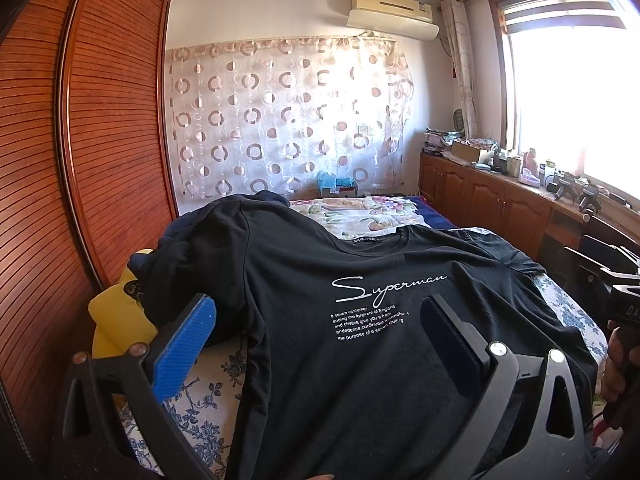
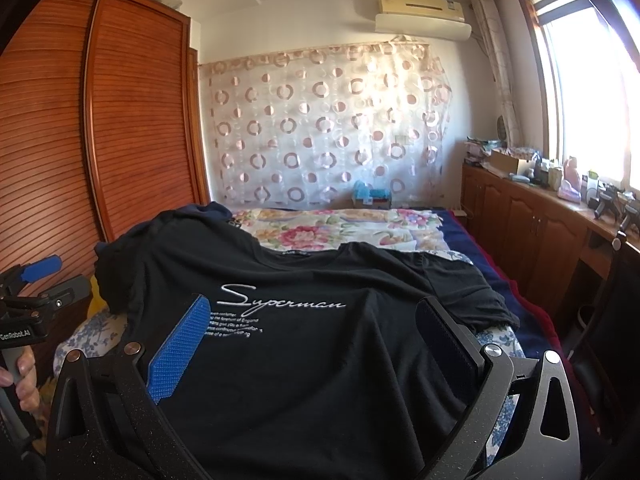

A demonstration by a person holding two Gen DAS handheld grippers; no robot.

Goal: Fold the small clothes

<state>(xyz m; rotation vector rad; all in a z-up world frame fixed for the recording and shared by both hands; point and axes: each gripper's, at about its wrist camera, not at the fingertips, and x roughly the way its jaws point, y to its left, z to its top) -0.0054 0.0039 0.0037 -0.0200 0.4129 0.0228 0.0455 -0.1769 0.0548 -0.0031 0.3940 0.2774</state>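
Observation:
A black T-shirt (image 1: pixel 360 340) with white "Superman" lettering lies front up and spread out on the bed; it also shows in the right wrist view (image 2: pixel 320 340). Its left sleeve rests on a pile of dark and yellow clothes (image 1: pixel 120 312). My left gripper (image 1: pixel 316 328) is open and empty, hovering above the shirt's lower left part. My right gripper (image 2: pixel 316 328) is open and empty above the shirt's lower right part. The left gripper also shows at the left edge of the right wrist view (image 2: pixel 36 280).
The bed (image 1: pixel 208 400) has a blue-flowered sheet and a floral quilt (image 2: pixel 340 228) at the far end. A wooden slatted wardrobe (image 1: pixel 80 140) stands close on the left. Low cabinets (image 1: pixel 500 200) with clutter run under the window on the right.

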